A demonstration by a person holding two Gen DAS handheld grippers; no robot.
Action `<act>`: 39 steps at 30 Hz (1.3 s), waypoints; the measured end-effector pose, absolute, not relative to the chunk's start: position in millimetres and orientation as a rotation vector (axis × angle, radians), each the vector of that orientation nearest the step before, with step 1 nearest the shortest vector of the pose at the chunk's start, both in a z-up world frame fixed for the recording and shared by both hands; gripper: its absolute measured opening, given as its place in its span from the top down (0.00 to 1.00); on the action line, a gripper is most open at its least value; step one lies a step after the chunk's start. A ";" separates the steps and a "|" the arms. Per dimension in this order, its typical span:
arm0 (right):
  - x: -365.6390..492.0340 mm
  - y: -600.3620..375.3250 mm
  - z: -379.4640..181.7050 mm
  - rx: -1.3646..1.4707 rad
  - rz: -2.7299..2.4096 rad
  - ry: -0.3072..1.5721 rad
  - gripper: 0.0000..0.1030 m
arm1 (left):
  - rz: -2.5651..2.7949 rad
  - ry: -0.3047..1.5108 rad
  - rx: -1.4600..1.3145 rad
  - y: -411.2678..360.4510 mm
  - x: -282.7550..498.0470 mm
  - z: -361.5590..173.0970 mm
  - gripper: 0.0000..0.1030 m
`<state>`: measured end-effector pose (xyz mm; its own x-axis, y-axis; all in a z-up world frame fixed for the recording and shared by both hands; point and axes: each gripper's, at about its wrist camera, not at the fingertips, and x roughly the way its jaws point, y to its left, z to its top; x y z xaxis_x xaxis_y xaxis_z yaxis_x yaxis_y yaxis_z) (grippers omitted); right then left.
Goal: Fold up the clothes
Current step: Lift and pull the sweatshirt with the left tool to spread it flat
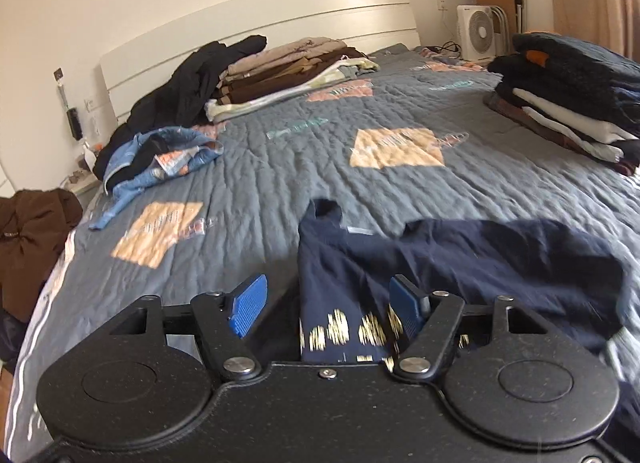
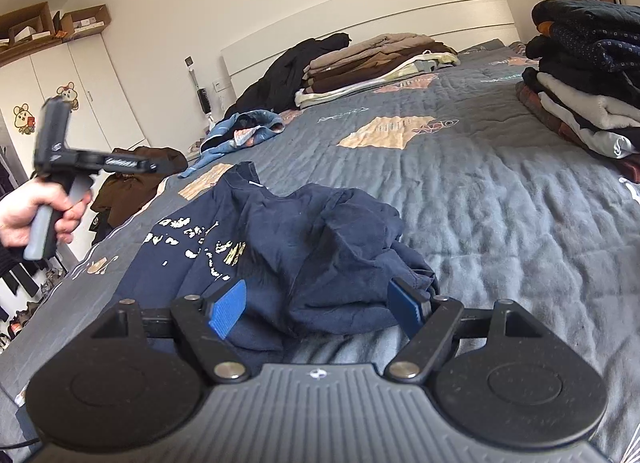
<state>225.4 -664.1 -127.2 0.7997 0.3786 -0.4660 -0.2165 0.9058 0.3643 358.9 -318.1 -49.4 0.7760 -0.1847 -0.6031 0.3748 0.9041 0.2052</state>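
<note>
Navy T-shirt (image 2: 304, 239), rumpled on bed (image 2: 500, 223) — left gripper (image 1: 328, 303) and right gripper (image 2: 320, 305), jaws apart, empty; risk: bunched layers pinched together, skewing fold

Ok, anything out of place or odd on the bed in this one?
Nothing damaged. The navy t-shirt lies crumpled, not flat, near both open tools. A blue patterned garment and a black one sit unfolded beside the neat folded stack.

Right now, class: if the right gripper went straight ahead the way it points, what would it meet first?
Probably the crumpled navy blue printed T-shirt, bunched between the open right gripper fingers on the grey quilted bedspread; depth is uncertain.
</note>
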 end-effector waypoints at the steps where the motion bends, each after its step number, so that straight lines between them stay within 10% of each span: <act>1: 224.5 -662.6 -126.5 0.303 0.330 0.561 0.25 | -0.321 0.632 0.315 -307.7 338.9 -52.5 0.35; 18: 135.2 -627.6 -130.3 0.293 0.350 0.772 0.25 | -0.265 1.031 0.095 -175.3 165.9 -148.6 0.29; 20: 118.7 -624.2 -133.8 0.284 0.324 0.805 0.25 | -0.281 1.047 0.076 -175.0 160.0 -156.5 0.35; 24: 98.4 -617.0 -136.7 0.236 0.273 0.865 0.25 | -0.351 1.071 0.009 -177.9 151.4 -159.4 0.91; 39: 56.7 -599.5 -118.4 0.143 0.269 0.884 0.25 | -0.255 0.951 -0.036 -95.9 115.2 -82.4 0.91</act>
